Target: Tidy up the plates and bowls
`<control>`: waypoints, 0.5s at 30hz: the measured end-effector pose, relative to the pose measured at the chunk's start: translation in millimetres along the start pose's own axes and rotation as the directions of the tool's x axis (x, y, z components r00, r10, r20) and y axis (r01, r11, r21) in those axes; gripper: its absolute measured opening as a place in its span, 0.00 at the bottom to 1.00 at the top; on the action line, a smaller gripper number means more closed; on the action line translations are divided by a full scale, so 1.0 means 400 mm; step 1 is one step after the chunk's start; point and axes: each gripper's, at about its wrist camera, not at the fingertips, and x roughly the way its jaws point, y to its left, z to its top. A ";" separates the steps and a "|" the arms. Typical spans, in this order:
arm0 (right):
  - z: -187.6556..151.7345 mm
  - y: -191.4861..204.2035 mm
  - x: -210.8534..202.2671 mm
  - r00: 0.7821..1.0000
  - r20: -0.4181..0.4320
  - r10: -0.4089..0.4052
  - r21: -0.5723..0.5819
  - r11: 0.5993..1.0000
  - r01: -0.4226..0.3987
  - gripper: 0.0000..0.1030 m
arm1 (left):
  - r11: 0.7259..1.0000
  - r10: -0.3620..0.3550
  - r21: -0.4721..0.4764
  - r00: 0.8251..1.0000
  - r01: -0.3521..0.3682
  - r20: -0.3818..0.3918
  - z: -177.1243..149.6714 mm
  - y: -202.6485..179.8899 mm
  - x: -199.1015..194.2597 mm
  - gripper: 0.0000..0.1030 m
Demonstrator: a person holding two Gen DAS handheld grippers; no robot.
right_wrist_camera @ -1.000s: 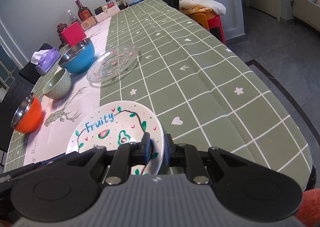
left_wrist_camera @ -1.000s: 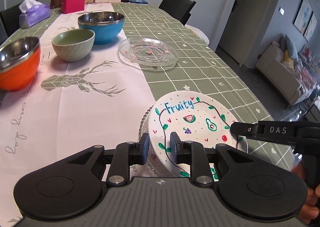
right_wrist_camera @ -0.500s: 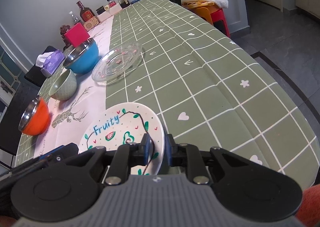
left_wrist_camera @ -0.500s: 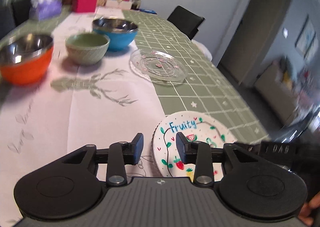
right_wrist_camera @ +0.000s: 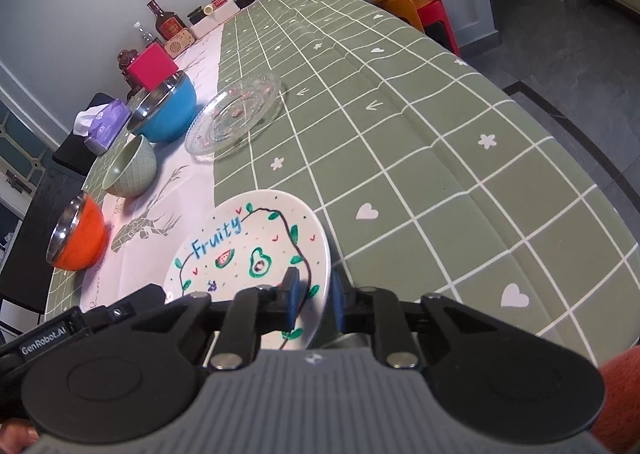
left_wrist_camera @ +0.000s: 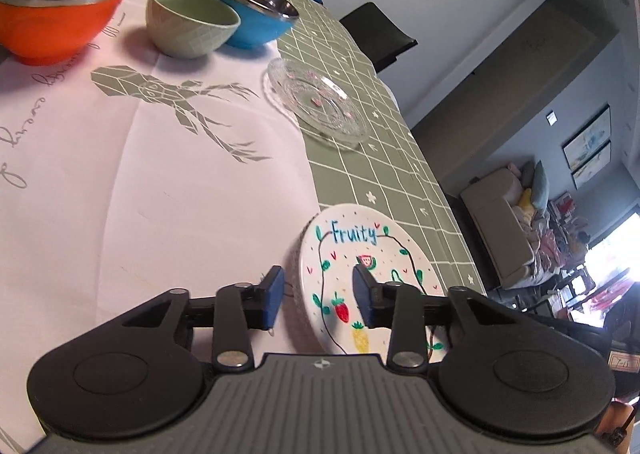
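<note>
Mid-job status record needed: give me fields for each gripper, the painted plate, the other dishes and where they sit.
right gripper: pads on Fruity plate rim
left gripper: jaws closing, astride plate's near rim, not yet gripping
glass plate: flat on green cloth, apart
bowls: orange bowl, green bowl, blue bowl in a row on the white runner
second plate under Fruity plate: glass edge visible

Left gripper (left_wrist_camera: 316,300) is rolling and dipping low over the table, jaws wider than a second ago but closing now, straddling the Fruity plate (left_wrist_camera: 360,254) rim at 9 o'clock.
</note>
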 end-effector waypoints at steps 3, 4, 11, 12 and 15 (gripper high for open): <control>0.000 0.000 0.000 1.000 0.003 -0.005 -0.003 1.000 0.005 0.13 | 1.000 0.013 0.007 1.000 -0.013 -0.006 -0.004 -0.004 0.004 0.33; 0.000 0.000 0.000 1.000 0.003 -0.005 -0.004 1.000 0.005 0.13 | 1.000 0.013 0.004 1.000 -0.013 -0.010 -0.005 -0.003 0.005 0.33; 0.000 0.013 0.004 0.999 0.020 -0.026 -0.046 0.999 0.027 0.13 | 1.000 0.026 0.003 1.000 -0.026 -0.017 -0.006 -0.009 0.005 0.33; 0.000 0.014 0.006 0.999 0.022 -0.027 -0.049 0.998 0.028 0.13 | 1.000 0.027 0.005 0.999 -0.027 -0.016 -0.007 -0.010 0.005 0.33; 0.004 0.014 0.009 0.999 0.028 -0.030 -0.051 0.998 0.031 0.13 | 0.999 0.035 0.012 0.999 -0.035 -0.013 -0.007 -0.015 0.007 0.33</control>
